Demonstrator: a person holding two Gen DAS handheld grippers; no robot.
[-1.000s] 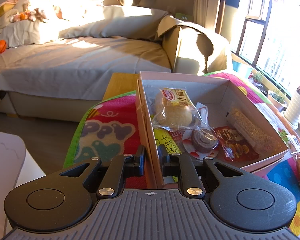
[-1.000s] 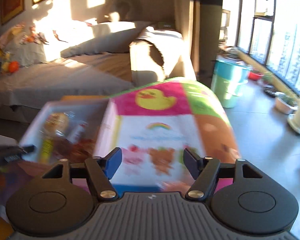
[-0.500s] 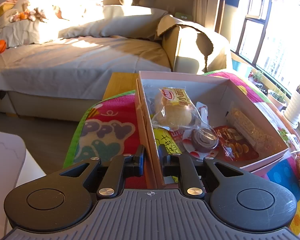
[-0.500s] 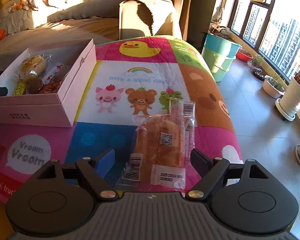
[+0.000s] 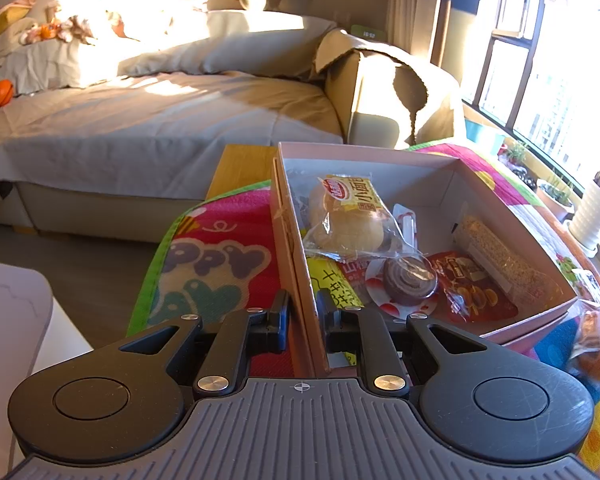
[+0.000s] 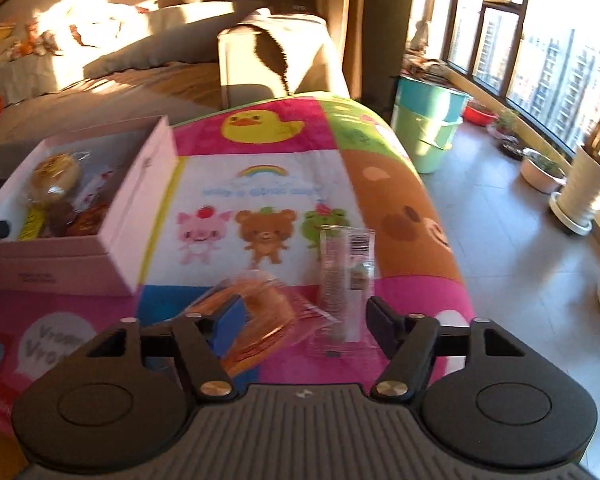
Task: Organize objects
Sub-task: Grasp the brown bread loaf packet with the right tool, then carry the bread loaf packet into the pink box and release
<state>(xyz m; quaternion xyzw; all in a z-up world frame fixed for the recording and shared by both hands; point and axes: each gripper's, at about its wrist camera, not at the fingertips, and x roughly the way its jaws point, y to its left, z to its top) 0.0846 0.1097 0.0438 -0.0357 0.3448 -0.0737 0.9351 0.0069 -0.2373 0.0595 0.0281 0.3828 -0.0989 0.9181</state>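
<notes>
A pink open box (image 5: 380,156) stands on the colourful mat (image 6: 260,136). It holds a wrapped bun (image 5: 348,220), a chocolate roll (image 5: 410,280), a red snack packet (image 5: 472,292) and a grain bar (image 5: 500,260). My left gripper (image 5: 303,312) is shut on the box's near left wall. In the right wrist view a clear-wrapped bread packet (image 6: 268,308) lies on the mat, right of the box (image 6: 112,216). My right gripper (image 6: 306,316) straddles it with its jaws closing. The blue left pad (image 6: 232,320) is at the bread, while the right pad stands just off the wrapper.
A grey-covered sofa (image 5: 160,120) fills the background. Stacked green buckets (image 6: 428,128) and plant pots (image 6: 584,192) stand on the tiled floor by the window. A white tabletop (image 5: 8,320) sits at the far left. A strip of wooden table (image 5: 240,164) shows beyond the mat.
My right gripper has sunk toward the bread packet and its jaws have narrowed around it. The packet now looks tilted and blurred. The left gripper and box have not moved.
</notes>
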